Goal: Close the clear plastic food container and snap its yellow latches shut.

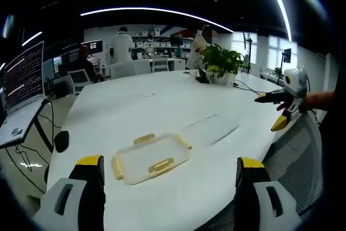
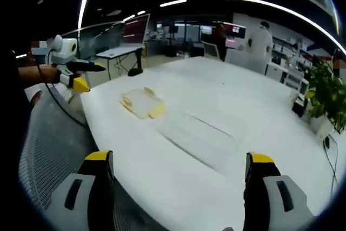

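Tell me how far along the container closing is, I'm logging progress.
Nothing looks done: the lid with yellow latches lies flat on the table, apart from the clear base beside it. Nothing is in hand; the left gripper and right gripper are both open and empty. Left: set lid on base, snap the latches.

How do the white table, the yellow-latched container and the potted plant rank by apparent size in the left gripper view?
1. white table
2. container
3. potted plant, though it stands farther off, so 2 and 3 are unsure.
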A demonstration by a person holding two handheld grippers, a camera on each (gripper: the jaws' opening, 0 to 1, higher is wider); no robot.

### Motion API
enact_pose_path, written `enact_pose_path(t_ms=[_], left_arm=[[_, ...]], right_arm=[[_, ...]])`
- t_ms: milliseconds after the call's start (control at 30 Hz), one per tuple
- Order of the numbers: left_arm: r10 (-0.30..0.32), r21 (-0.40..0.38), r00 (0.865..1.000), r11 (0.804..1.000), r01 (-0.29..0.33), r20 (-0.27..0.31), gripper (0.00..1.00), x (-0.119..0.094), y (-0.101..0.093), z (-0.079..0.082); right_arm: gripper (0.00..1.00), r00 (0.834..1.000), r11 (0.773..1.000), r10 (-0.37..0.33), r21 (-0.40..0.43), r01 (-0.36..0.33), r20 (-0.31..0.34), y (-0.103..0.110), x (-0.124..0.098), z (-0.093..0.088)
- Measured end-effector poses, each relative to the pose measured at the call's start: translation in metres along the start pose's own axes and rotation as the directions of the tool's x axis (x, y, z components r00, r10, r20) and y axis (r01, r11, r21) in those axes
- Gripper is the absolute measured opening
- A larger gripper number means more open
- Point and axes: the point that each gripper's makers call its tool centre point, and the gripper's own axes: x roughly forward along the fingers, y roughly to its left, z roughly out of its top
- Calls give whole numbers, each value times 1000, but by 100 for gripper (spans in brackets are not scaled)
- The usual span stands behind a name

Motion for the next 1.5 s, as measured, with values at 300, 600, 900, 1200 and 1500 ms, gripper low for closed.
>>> enact_pose_path(t_ms=[300, 600, 900, 1200, 1500], left_arm=[[-8, -1, 1000, 1000, 8, -3, 99, 0, 0, 1], [-32, 8, 999, 999, 32, -17, 99, 1, -2, 0], [-46, 16, 999, 999, 46, -29, 99, 3, 0, 0], [-55, 32, 997, 998, 57, -45, 98, 5, 7, -1], [-63, 48, 996, 997, 66, -60, 97, 6, 17, 0]], right_arm=[[99, 1000, 1000, 14, -18, -14, -9, 1, 1, 3], [99, 999, 999, 32, -29, -33, -21, 1, 3, 4], [98, 998, 997, 57, -42, -58, -26, 0, 7, 9], [97, 996, 994, 86, -65, -88, -37, -1, 14, 15], [97, 990, 986, 133, -95, -137, -47, 2, 23, 21]])
